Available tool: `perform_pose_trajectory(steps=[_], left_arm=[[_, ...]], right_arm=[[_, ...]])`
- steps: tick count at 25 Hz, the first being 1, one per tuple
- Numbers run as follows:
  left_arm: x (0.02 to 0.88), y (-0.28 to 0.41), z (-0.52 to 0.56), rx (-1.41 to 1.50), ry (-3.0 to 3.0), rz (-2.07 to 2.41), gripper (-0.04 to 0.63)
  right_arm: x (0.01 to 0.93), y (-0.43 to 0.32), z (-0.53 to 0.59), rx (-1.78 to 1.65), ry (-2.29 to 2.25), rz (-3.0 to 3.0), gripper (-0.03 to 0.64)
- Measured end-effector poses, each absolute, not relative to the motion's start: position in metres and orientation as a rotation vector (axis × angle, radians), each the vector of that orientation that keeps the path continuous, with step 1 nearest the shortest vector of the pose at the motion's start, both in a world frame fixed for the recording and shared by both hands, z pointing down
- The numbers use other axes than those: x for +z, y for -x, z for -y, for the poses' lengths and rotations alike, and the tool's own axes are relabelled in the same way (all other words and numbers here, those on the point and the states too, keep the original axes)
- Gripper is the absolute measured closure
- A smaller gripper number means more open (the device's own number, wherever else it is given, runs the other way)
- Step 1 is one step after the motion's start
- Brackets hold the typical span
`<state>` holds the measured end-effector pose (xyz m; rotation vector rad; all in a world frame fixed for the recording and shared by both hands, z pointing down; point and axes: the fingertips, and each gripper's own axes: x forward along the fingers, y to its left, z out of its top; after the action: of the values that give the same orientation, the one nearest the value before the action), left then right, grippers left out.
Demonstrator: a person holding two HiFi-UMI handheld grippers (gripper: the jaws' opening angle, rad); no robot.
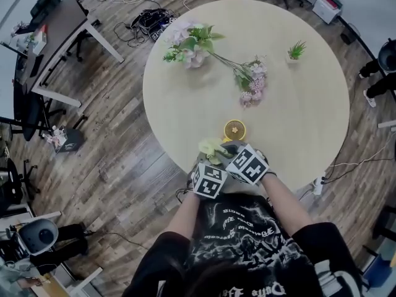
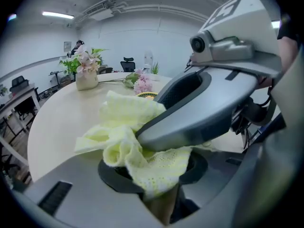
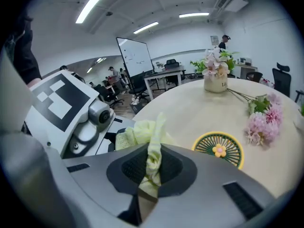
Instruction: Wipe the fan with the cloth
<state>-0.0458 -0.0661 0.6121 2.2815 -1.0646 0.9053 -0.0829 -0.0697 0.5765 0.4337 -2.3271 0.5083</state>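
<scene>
The right tool (image 3: 151,169) is clamped on a fold of the cloth (image 3: 142,131). The left tool (image 2: 156,177) seems clamped on its bunched end, probably to regrip it for wiping. The fan (image 3: 218,149) lies on the counter (image 3: 190,110), just ahead of the right tool.

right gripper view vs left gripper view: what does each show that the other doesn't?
Right only: the whole fan (just a sliver in the left), a whiteboard, the left marker cube.
Left only: the right marker cube, with that gripper's body lying across the cloth.
Both: the yellow cloth pinched in the view's own tongs, the flower vase, the round table.
</scene>
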Motion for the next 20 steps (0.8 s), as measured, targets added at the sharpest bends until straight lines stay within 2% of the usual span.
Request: perform_pose_trajectory(steps=[10, 20], left_arm=[[0.615, 0.047, 0.065, 0.898, -2.270, 1.063, 0.408], [0.612, 0.046, 0.067, 0.899, -2.272, 1.069, 0.410]], right_arm=[[0.577, 0.082, 0.103, 0.284, -0.646, 2.333, 0.583], [0.562, 0.058, 0.125, 0.244, -0.757, 2.352, 0.584]])
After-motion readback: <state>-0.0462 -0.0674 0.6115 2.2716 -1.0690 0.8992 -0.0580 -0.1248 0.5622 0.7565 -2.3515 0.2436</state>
